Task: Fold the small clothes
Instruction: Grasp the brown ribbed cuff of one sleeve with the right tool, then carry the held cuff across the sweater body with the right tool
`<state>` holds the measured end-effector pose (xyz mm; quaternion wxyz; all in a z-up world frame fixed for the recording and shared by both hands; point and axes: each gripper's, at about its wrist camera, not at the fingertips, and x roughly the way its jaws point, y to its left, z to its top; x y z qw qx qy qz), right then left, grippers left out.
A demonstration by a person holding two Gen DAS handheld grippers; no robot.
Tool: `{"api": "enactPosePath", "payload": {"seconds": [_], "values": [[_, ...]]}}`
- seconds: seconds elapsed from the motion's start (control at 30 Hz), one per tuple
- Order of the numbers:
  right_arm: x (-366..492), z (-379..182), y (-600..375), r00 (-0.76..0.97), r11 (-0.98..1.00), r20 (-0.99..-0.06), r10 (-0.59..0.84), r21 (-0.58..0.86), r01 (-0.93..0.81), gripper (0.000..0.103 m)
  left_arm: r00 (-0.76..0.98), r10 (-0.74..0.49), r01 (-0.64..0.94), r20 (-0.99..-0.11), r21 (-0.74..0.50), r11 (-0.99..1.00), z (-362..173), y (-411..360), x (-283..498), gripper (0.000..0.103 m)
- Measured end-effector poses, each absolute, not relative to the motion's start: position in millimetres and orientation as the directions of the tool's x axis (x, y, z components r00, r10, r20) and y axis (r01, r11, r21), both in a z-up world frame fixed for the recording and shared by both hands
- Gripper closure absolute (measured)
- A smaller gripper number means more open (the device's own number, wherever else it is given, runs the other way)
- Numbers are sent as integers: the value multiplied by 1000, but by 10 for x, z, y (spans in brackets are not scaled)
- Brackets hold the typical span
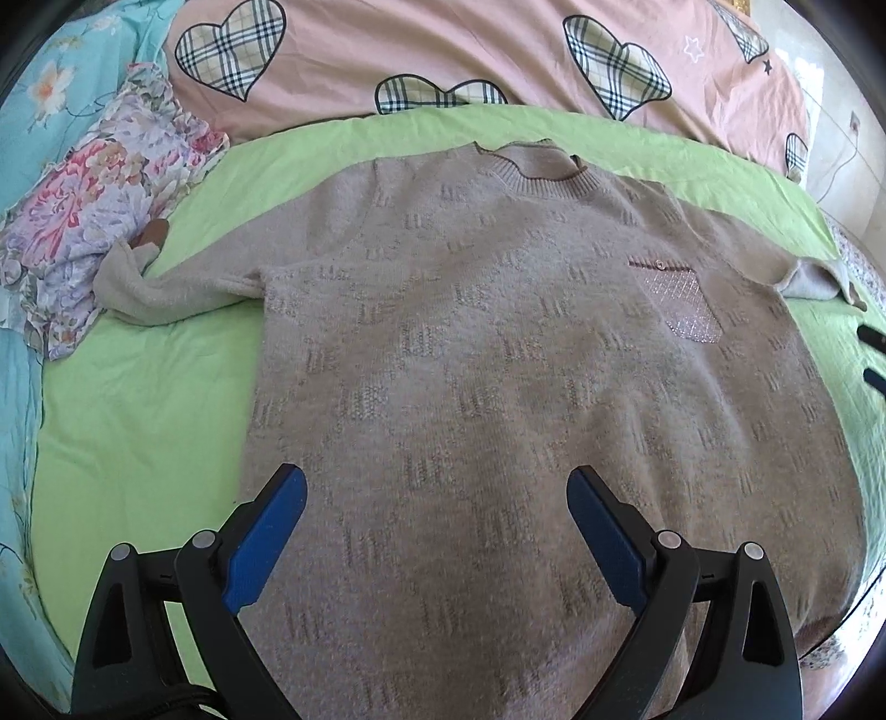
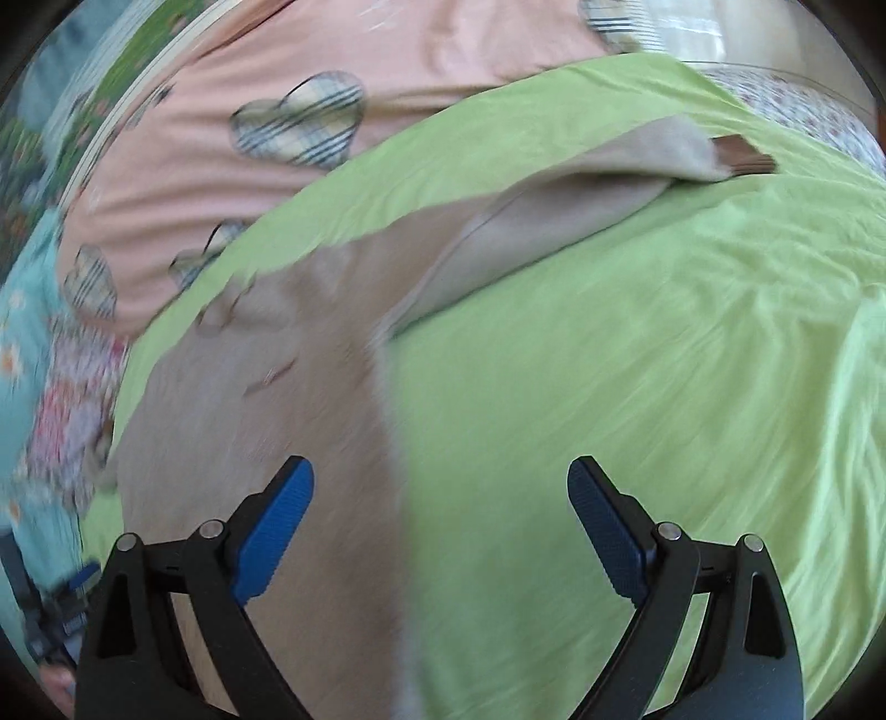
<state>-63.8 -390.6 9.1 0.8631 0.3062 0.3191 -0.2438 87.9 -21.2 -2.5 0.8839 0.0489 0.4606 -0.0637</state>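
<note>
Green bedsheet covers the bed and carries everything in view. Nearest, the left gripper hangs over the lower body of a beige knit sweater, its jaws spread wide with nothing between them. The right gripper sits above the sweater's right side edge, straddling knit and bare sheet, jaws likewise spread and empty; that view is motion-blurred, so finer detail is lost.

The sweater lies face up and flat, hem toward the grippers, collar away. Its chest pocket shows, and both sleeves reach outward: the left sleeve runs to a floral cloth, the right sleeve ends in a brown cuff.

It looks soft, limp and fairly thick, likely to sag and drag along the sheet rather than slide. A sensible hold would be each sleeve near the cuff, or the shoulder seams, pinching a generous bite.

Farthest back lies a pink quilt with plaid hearts.
</note>
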Motion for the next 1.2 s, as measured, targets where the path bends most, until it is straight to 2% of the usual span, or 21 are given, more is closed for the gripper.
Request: {"api": "enactPosePath", "payload": {"seconds": [0.07,0.13,0.37,0.5,0.57,0.6,0.63,0.77,0.9,1.03,1.2], "values": [[-646,86,-4256,658,644,-705,-265,378,665,11,553,-64,162,-830,32,986,-64,-255,919,7],[-714,83,-4660,648,574,-701,-297,411,708,25,540,-60,164,-839,34,986,-103,-308,977,7],[-886,-9,-5846,626,329,-685,-373,533,779,38,513,-53,161,-857,35,986,-240,-464,1185,7],[-876,-116,-6215,603,266,-694,-393,541,797,52,494,-58,171,-868,31,985,-303,-557,1253,7],[-805,-83,-6297,590,283,-693,-415,518,807,66,489,-68,179,-870,23,984,-313,-603,1274,7],[-770,-47,-6334,587,301,-697,-412,504,810,88,488,-73,183,-870,21,983,-312,-618,1274,7],[-710,-25,-6350,591,311,-695,-410,503,807,95,490,-77,189,-869,20,982,-307,-633,1268,7],[-430,300,-6203,607,455,-672,-424,421,785,95,494,-91,197,-865,9,980,-286,-644,1236,7],[-50,646,-5739,688,629,-625,-368,378,679,95,493,-99,187,-864,-6,982,-274,-565,1179,7],[461,932,-5047,797,794,-565,-213,375,478,95,498,-99,167,-861,-17,986,-246,-417,1121,7],[1180,1052,-3917,835,911,-547,65,374,174,95,519,-98,127,-849,-36,991,-191,-175,1042,7]]}}
